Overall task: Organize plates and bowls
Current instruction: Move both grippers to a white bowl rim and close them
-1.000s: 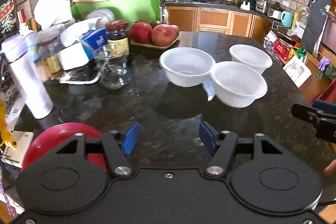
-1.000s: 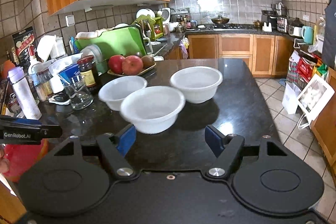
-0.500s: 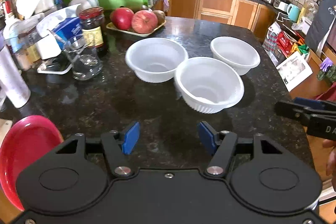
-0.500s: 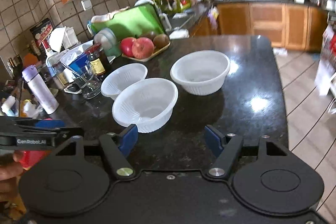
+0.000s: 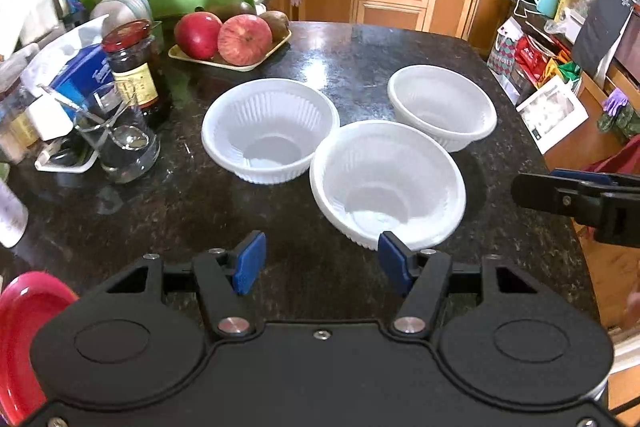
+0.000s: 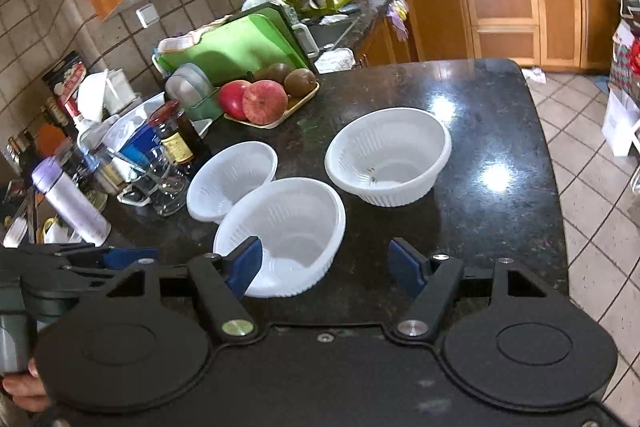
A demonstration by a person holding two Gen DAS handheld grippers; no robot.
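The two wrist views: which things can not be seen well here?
- Red plate, left wrist view: cut off by the left edge and hidden behind the left gripper's body.
- Nearest white bowl, right wrist view: near rim hidden behind the right gripper's finger.
- Jar label: too small to read.

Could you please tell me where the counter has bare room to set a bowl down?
Bare counter lies right of the far bowl and before the near bowl. It is crowded around the jar and glass.
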